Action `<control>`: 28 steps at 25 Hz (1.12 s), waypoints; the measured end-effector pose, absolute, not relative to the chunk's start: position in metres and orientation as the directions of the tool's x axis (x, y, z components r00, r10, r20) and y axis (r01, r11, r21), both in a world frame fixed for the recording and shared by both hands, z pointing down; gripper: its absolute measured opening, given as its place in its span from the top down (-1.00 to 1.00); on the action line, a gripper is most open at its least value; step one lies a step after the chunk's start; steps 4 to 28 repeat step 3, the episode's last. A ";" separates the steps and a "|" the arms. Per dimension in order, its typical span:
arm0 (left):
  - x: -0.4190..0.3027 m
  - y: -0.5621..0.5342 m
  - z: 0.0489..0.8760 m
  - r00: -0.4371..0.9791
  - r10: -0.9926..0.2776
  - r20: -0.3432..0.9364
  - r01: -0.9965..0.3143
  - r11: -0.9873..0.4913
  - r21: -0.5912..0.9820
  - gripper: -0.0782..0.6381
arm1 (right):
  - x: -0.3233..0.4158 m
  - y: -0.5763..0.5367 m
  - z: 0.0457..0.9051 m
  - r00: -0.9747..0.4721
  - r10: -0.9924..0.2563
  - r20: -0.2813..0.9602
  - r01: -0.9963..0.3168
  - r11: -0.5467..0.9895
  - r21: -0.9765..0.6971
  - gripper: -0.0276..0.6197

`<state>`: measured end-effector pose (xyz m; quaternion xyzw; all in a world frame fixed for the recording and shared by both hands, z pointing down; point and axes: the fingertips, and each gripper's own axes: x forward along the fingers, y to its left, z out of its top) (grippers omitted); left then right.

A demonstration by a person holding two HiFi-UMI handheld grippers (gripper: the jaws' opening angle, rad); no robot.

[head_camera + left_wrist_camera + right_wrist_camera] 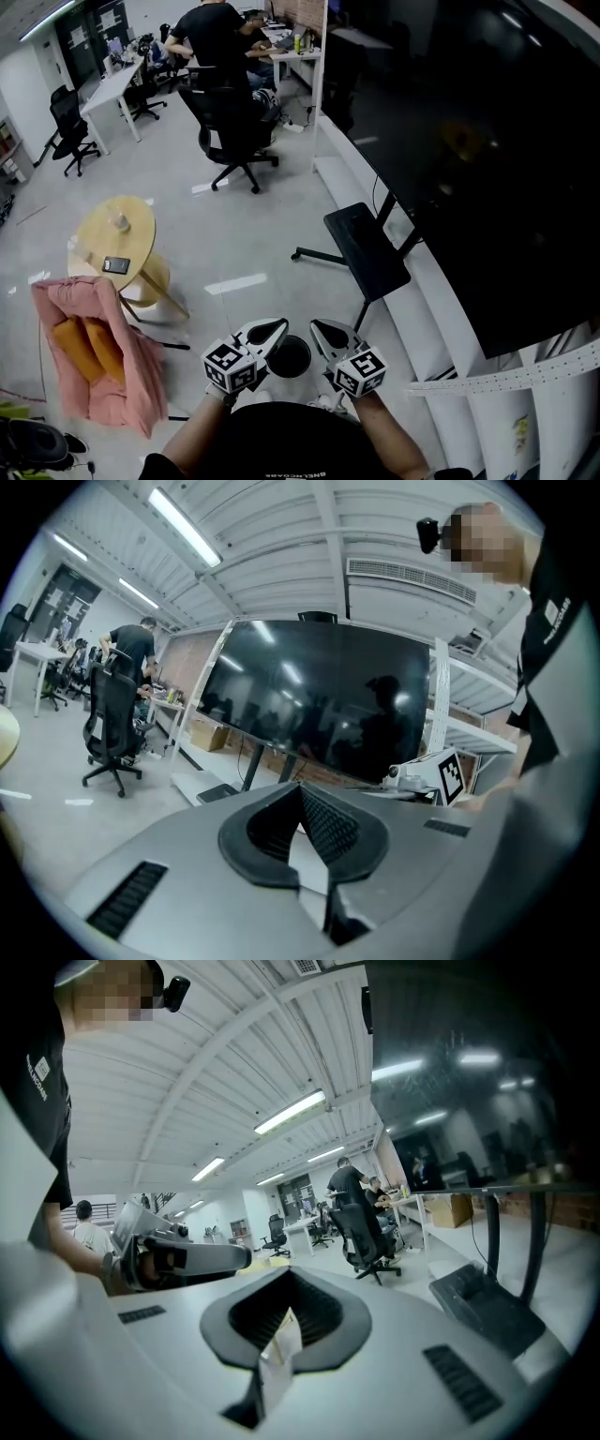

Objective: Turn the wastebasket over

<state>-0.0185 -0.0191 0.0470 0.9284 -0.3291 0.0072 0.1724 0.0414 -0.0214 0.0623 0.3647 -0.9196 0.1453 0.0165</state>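
Head view: we hold the left gripper (267, 331) and the right gripper (328, 334) side by side, both clenched on nothing, with the black wastebasket (289, 358) on the floor (281, 234) between them.

Right gripper (286, 1290), jaws together
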 end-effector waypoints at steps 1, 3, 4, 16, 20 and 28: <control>-0.018 -0.019 0.044 0.782 -0.612 0.120 -0.615 -0.724 0.314 0.74 | 0.041 -0.022 0.062 -0.733 -0.667 0.136 -0.677 0.692 -0.253 0.89; -0.017 -0.018 0.037 0.781 -0.616 0.105 -0.614 -0.724 0.314 0.75 | 0.041 -0.022 0.061 -0.731 -0.669 0.135 -0.679 0.691 -0.248 0.89; -0.017 -0.018 0.037 0.781 -0.616 0.105 -0.614 -0.724 0.314 0.75 | 0.041 -0.022 0.061 -0.731 -0.669 0.135 -0.679 0.691 -0.248 0.89; -0.017 -0.018 0.037 0.781 -0.616 0.105 -0.614 -0.724 0.314 0.75 | 0.041 -0.022 0.061 -0.731 -0.669 0.135 -0.679 0.691 -0.248 0.89; -0.017 -0.018 0.037 0.781 -0.616 0.105 -0.614 -0.724 0.314 0.75 | 0.041 -0.022 0.061 -0.731 -0.669 0.135 -0.679 0.691 -0.248 0.89; -0.017 -0.018 0.037 0.781 -0.616 0.105 -0.614 -0.724 0.314 0.75 | 0.041 -0.022 0.061 -0.731 -0.669 0.135 -0.679 0.691 -0.248 0.89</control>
